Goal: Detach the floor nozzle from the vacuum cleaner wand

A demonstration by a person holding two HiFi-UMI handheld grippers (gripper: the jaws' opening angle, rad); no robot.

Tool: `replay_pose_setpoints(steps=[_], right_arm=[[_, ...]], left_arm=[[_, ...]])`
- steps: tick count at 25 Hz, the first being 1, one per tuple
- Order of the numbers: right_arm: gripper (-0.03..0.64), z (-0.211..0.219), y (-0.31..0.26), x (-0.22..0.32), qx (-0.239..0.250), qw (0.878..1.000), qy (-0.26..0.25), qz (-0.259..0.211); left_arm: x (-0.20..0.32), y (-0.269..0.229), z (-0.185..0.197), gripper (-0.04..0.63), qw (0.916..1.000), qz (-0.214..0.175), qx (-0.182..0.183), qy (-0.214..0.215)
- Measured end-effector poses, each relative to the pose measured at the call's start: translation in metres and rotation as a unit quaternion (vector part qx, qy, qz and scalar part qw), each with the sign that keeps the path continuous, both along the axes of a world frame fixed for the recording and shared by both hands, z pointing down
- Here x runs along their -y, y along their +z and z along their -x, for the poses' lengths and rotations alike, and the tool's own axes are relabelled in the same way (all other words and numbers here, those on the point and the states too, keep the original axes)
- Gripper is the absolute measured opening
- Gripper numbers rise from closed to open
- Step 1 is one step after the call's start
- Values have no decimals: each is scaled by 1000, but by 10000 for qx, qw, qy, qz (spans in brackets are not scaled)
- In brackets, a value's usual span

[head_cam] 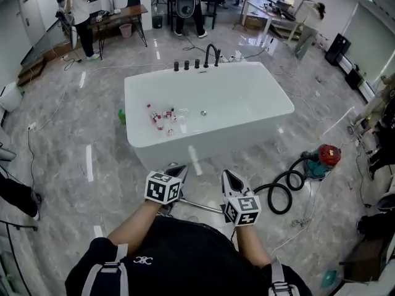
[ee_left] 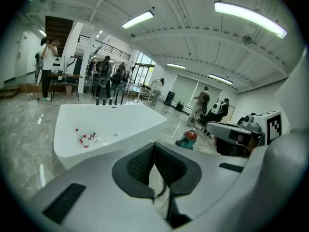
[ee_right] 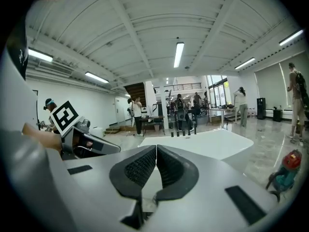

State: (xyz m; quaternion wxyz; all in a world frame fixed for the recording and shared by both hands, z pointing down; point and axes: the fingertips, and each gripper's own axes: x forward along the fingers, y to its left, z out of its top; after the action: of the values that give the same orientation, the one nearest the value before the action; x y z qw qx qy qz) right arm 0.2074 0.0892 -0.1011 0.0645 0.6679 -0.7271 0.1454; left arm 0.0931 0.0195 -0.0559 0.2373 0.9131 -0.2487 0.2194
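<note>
The vacuum's red and teal canister (head_cam: 325,158) stands on the floor at the right, and its black hose (head_cam: 282,192) loops back toward me. A thin metal wand (head_cam: 203,206) lies on the floor between my hands. A dark piece at its left end, perhaps the floor nozzle (head_cam: 166,209), is mostly hidden under my left arm. My left gripper (head_cam: 177,171) and right gripper (head_cam: 231,179) hover side by side above the wand, both shut and empty. The canister (ee_left: 188,138) also shows in the left gripper view, past that gripper (ee_left: 154,147), and beside the right gripper (ee_right: 156,151) as a canister (ee_right: 288,167) low right.
A white freestanding bathtub (head_cam: 259,97) stands right ahead, with small bottles (head_cam: 163,118) in it and black taps (head_cam: 211,55) on its far rim. Cables lie on the grey marble floor. People stand at tables at the back and sit along the right side.
</note>
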Motion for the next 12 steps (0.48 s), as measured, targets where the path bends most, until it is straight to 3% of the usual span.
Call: replay_pose_setpoints(steps=[4,12], right_arm=[[18,-14,15,18,-146,9991,-365,139],[18,-17,37,36,-146,9976,-541,404]], left_arm=[[8,14,-12,9,9997,33,83,-214],[19,25,-9,9,9994,187,64,-270]])
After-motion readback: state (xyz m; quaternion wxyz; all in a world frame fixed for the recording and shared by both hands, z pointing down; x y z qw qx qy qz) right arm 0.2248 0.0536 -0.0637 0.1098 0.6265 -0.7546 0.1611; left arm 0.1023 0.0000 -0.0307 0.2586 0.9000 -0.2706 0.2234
